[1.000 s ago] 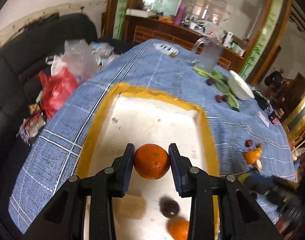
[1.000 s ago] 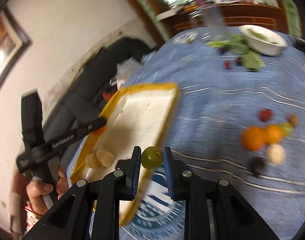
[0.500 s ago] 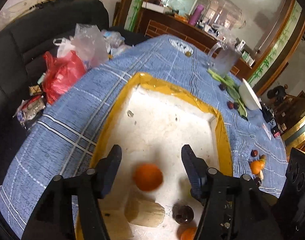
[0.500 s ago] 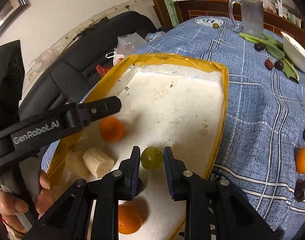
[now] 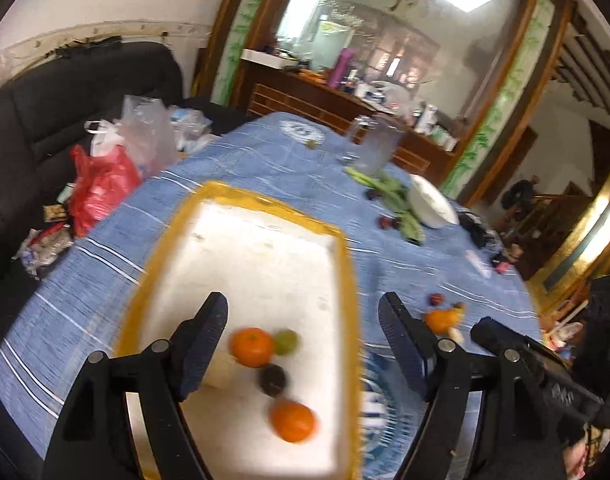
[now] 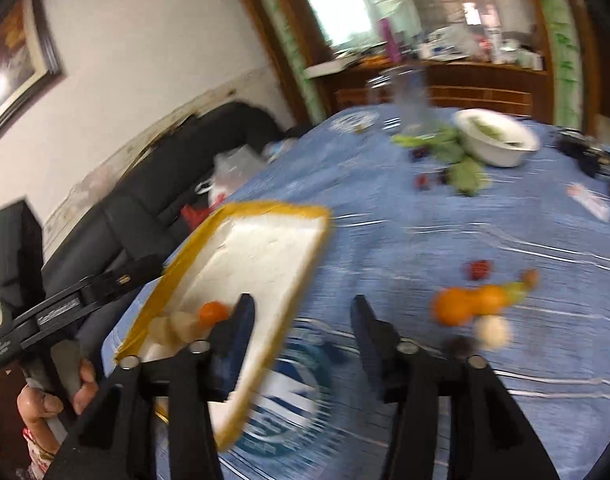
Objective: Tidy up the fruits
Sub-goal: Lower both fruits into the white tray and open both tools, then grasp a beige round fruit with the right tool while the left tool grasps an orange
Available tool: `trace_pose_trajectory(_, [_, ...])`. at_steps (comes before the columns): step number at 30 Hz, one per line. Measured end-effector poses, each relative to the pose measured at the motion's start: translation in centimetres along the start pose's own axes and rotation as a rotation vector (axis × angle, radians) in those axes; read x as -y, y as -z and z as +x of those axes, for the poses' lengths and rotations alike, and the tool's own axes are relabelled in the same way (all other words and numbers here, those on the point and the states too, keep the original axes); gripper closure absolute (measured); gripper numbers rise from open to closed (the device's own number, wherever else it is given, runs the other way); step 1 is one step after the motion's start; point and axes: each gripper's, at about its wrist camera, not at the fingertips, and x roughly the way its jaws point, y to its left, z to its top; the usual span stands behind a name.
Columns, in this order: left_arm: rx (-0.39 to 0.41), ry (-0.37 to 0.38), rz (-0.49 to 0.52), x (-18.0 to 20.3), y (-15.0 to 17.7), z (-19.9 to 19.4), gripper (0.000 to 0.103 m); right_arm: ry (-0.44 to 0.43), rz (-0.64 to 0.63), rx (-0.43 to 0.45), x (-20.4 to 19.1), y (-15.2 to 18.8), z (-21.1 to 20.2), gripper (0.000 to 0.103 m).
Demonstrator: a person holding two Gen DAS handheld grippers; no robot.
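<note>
A white foam tray with a yellow rim [image 5: 347, 280] [image 6: 305, 216] lies on the blue tablecloth. In it rest an orange [image 5: 252, 347], a green grape [image 5: 287, 341], a dark plum [image 5: 272, 379], a second orange [image 5: 293, 421] and a pale banana piece [image 5: 219, 372]. My left gripper [image 5: 303, 344] hovers above them, its jaws opening, nothing between them. My right gripper [image 6: 301, 328] hangs over the tray's right edge, jaws opening and empty. A loose fruit cluster with an orange [image 6: 453, 308] lies on the cloth to the right.
A white bowl [image 6: 499, 136] with green leaves [image 6: 461, 160] and a glass jug [image 5: 375, 148] stand at the far side. Small dark fruits [image 6: 479, 269] dot the cloth. Plastic bags [image 5: 105, 176] lie on a black sofa at left. A hand [image 6: 53, 396] holds the left gripper's handle.
The left gripper let go of the orange and the right let go of the green grape; both fruits now lie in the tray. Both grippers drew back and up, jaws widening.
</note>
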Motion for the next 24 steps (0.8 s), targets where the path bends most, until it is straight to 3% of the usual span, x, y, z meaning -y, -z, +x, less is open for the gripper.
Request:
trace_pose_trajectory(5, [-0.03,0.069,0.022,3.6,3.1,0.3,0.026,0.133,0.073,-0.002,6.1,1.4,-2.8,0.047])
trace_pose_trajectory(11, [-0.142,0.085,0.065,6.4,6.1,2.9,0.026,0.168,0.118,-0.057,9.6,3.0,-2.3,0.047])
trace_pose_trajectory(16, [-0.14,0.087,0.083,8.3,5.1,3.6,0.026,0.219,0.059,-0.079,10.1,3.1,0.2,0.048])
trace_pose_trajectory(19, [-0.149,0.128,0.078,9.7,3.7,4.9,0.026,0.231,0.043,-0.086,10.7,3.2,1.9,0.051])
trace_pose_trajectory(24, [-0.189,0.195,0.052,11.6,2.8,8.7,0.031,0.183,0.091,-0.104,11.8,2.6,4.2,0.056])
